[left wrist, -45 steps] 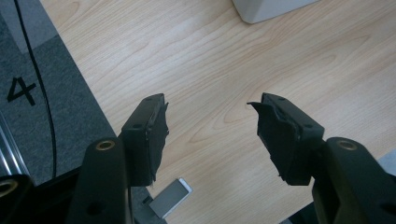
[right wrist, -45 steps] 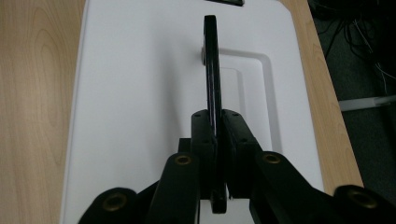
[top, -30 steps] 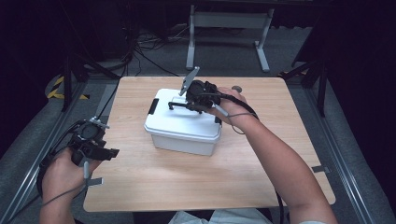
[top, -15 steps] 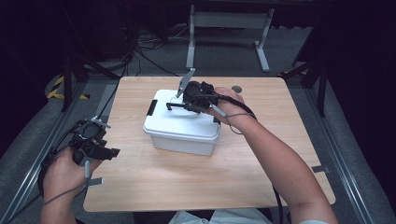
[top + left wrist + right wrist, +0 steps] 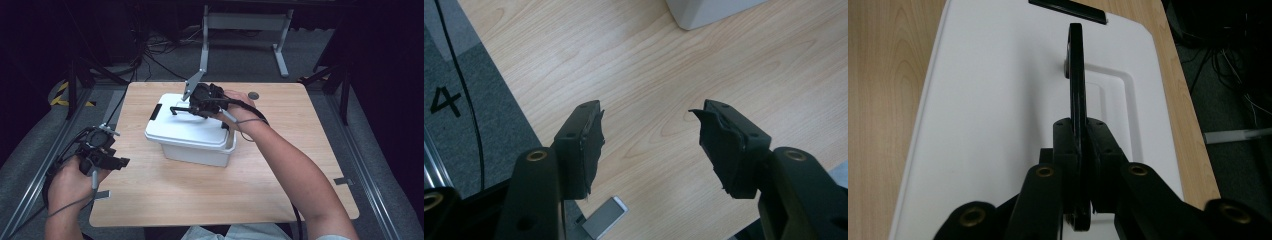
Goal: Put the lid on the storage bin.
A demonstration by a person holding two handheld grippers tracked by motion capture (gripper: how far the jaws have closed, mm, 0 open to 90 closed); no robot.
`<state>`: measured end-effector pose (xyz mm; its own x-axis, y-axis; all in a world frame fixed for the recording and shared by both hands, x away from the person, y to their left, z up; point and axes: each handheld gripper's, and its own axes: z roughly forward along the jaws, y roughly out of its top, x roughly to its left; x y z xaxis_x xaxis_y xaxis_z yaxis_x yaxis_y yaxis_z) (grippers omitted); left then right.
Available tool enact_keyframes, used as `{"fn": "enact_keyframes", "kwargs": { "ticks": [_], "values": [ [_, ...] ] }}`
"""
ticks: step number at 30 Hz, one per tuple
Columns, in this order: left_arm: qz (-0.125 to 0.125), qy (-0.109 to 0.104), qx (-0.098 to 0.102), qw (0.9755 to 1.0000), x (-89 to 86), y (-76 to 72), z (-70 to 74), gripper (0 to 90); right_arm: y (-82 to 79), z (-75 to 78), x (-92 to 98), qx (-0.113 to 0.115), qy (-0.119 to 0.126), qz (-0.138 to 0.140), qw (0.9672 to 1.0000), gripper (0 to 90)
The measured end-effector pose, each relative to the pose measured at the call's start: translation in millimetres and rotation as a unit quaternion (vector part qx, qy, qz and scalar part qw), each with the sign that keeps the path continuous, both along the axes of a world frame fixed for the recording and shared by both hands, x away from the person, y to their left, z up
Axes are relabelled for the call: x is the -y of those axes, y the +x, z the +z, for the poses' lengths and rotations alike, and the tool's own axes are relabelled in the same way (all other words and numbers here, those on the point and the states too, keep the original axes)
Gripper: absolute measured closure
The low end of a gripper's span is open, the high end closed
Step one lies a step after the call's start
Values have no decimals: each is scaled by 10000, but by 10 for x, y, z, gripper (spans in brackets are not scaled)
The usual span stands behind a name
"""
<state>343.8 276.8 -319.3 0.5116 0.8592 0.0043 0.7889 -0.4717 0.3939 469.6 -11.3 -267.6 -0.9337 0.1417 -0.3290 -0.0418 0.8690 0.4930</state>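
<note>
A wooden table [image 5: 280, 170] stands on grey floor. The right gripper [image 5: 1079, 150] is clamped on the black handle [image 5: 1076, 65] above the white box [image 5: 192, 132] lid. The left gripper [image 5: 649, 132] gapes empty over bare wood, the box well ahead of it.

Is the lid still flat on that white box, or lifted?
Lifted on one side: the lid tilts above the white box, with the right gripper clamped on its black handle.

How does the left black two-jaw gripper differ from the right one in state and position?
The left gripper has its jaws wide apart and holds nothing; the right gripper is clamped on the black handle of the white plastic box. The left hovers over bare wooden table; the right is above the box lid. Both are hand-held.
</note>
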Motion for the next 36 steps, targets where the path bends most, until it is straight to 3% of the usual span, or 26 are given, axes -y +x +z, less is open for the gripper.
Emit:
{"fn": "enact_keyframes", "kwargs": {
  "ticks": [7, 11, 17, 24, 29, 30, 32, 36],
  "values": [
    [35, -23, -24, 10000, -4, 5, -10, 427, -25, 32, 162, -10, -80, -70, 9999, 845],
    [40, -26, -28, 10000, 16, -3, -8, 427, 3, -44, 239, -146, -155, -105, 9997, 845],
    [43, 0, -28, 10000, 3, -6, -9, 427, 79, -177, 219, -265, -273, -138, 9992, 844],
    [57, -12, -12, 10000, -26, -22, -7, 427, 141, -193, 248, -503, -270, -233, 9981, 842],
    [68, -17, -2, 10000, -25, -40, 5, 427, 56, -204, 200, -355, -350, -221, 9985, 828],
    [75, -29, -4, 10000, -25, -42, 7, 427, 55, -196, 202, -397, -353, -233, 9983, 791],
    [90, -20, 1, 10000, -27, -44, 11, 427, 74, -168, 224, -509, -216, -286, 9981, 639],
    [80, -11, 0, 10000, -26, -33, 8, 427, 46, -46, 337, -638, 176, -352, 9972, 608]
  ]
}}
